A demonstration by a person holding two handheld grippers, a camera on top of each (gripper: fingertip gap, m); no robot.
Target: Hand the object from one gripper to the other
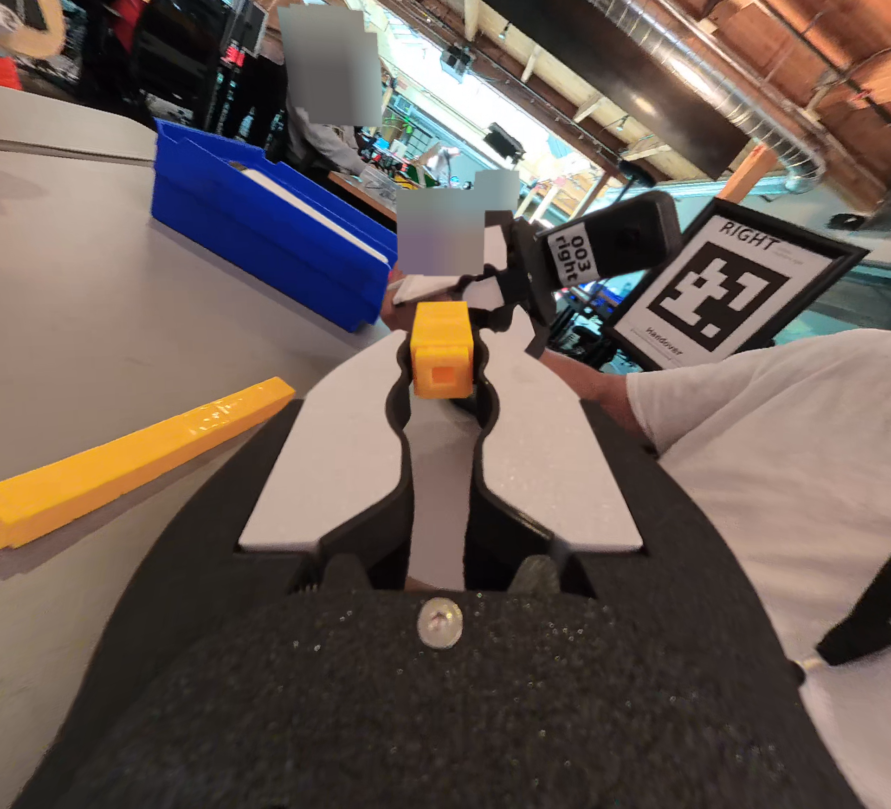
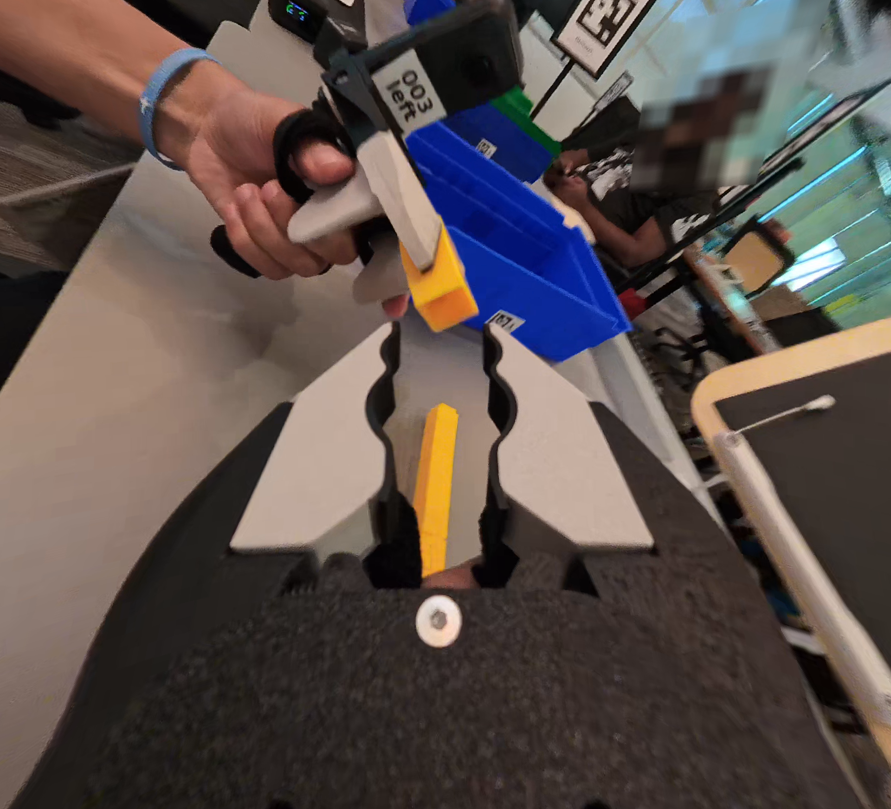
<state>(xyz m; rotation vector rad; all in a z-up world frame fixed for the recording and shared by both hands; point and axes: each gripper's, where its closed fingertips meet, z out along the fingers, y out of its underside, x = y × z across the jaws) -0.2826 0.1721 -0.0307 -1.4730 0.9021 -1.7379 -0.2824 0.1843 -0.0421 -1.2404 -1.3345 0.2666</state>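
1. Yellow block (image 1: pixel 441 352), short and square in section with a square recess in its near end, sits clamped between the tips of the left gripper (image 1: pixel 441 366), held off the table (image 1: pixel 96 303).
2. From the right wrist view the same yellow block (image 2: pixel 441 286) shows pinched between the left gripper (image 2: pixel 424 265) fingers, its free end jutting toward the camera, and a hand (image 2: pixel 250 188) with a blue wristband (image 2: pixel 159 106) grips the handle.
3. The right gripper (image 2: pixel 439 337) has its jaws apart with nothing between them; its tips lie just below the block's free end, and whether they touch it cannot be told.
4. In the left wrist view the right gripper (image 1: pixel 434 291) shows just beyond the block, its grey fingers close to the far end; a mosaic patch hides part of it.
5. A long yellow bar (image 1: pixel 140 453) lies flat on the grey table, well to the left of the left gripper; in the right wrist view the bar (image 2: pixel 436 487) shows through the gap between the open fingers.
6. A blue bin (image 1: pixel 260 226) stands on the table beyond the grippers, with a white flat item inside.
7. A framed black-and-white marker sign (image 1: pixel 723 289) stands upright behind the right gripper.
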